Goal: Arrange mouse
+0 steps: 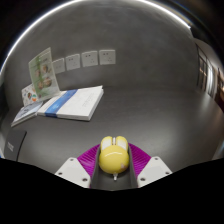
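A yellow computer mouse (113,156) sits between my gripper's (113,160) two fingers, its buttons pointing away from me. The magenta pads (88,157) press against both of its sides. The mouse appears held just above the grey table (150,110). A thin bit of cord or tail shows at its near end.
A white box with a blue stripe (62,104) lies on the table ahead to the left, with a green and white upright package (42,72) behind it. Several white papers (90,59) hang on the far wall. The table stretches open to the right.
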Tool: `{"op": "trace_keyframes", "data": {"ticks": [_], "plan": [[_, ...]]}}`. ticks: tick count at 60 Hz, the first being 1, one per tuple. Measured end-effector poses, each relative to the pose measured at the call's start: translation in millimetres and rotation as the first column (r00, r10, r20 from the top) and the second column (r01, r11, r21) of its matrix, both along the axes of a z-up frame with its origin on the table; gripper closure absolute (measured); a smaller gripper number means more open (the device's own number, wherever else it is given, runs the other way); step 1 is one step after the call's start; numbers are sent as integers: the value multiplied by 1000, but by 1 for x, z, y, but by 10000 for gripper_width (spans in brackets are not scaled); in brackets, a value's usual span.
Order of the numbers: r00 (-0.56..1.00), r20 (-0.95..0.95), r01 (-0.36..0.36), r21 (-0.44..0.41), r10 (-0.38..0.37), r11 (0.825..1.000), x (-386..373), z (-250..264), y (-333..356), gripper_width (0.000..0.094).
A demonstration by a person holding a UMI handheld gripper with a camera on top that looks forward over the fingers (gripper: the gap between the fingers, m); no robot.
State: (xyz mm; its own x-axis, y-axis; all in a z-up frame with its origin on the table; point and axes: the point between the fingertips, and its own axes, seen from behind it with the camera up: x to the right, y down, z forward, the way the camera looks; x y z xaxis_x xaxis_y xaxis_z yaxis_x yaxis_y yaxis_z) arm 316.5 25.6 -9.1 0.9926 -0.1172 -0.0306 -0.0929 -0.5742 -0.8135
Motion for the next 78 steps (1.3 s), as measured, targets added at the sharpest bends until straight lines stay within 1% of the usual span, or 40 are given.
{"op": "trace_keyframes", "data": {"ticks": [5, 7, 9, 12, 15, 19, 23, 25, 28, 30, 32, 35, 37, 40, 43, 45, 48, 54, 55, 56, 58, 65, 69, 70, 76, 77, 78], "plan": [[1000, -2, 26, -7, -26, 1000, 2, 1, 0, 519], [999, -5, 52, -11, -52, 999, 4, 2, -3, 530], [996, -7, 85, 5, -85, 996, 4, 8, -5, 543], [992, 30, 117, 61, -119, 991, 2, 34, -11, 545], [987, 76, 127, 132, -138, 983, -19, 73, -17, 544], [986, 72, 133, 233, -154, 963, -70, 125, -24, 546], [990, 68, 100, 306, -127, 947, -145, 171, -27, 548], [992, 66, 80, 332, -107, 940, -188, 185, -28, 548], [996, 59, 40, 351, -65, 936, -254, 195, -28, 550], [998, 54, 2, 357, -22, 934, -300, 189, -29, 550], [999, 45, -39, 340, 25, 940, -344, 185, -25, 548], [996, 35, -87, 298, 80, 951, -400, 162, -24, 549], [993, 39, -118, 277, 112, 954, -430, 137, -25, 549], [988, 40, -154, 228, 149, 961, -463, 115, -28, 550], [989, 35, -146, 166, 142, 975, -481, 82, -30, 548], [989, 31, -144, 125, 141, 982, -489, 63, -32, 549], [988, 15, -154, 86, 154, 984, -502, 40, -34, 549], [989, 2, -148, 6, 148, 989, -516, 1, -37, 546], [989, 11, -149, 4, 149, 989, -516, -4, -37, 534], [989, 20, -145, 28, 144, 989, -515, -1, -33, 539], [990, 38, -139, 31, 137, 990, -515, 0, -32, 535], [990, 36, -135, 4, 135, 991, -514, 0, -34, 460], [988, 44, -147, -17, 147, 989, -511, -1, -38, 380], [987, 47, -154, -21, 155, 988, -510, -2, -40, 397], [979, 18, -203, -40, 204, 978, -511, 3, -61, 38], [978, 13, -210, -41, 210, 977, -511, 5, -66, 84], [976, 8, -215, -42, 216, 976, -510, 7, -71, 96]]}}
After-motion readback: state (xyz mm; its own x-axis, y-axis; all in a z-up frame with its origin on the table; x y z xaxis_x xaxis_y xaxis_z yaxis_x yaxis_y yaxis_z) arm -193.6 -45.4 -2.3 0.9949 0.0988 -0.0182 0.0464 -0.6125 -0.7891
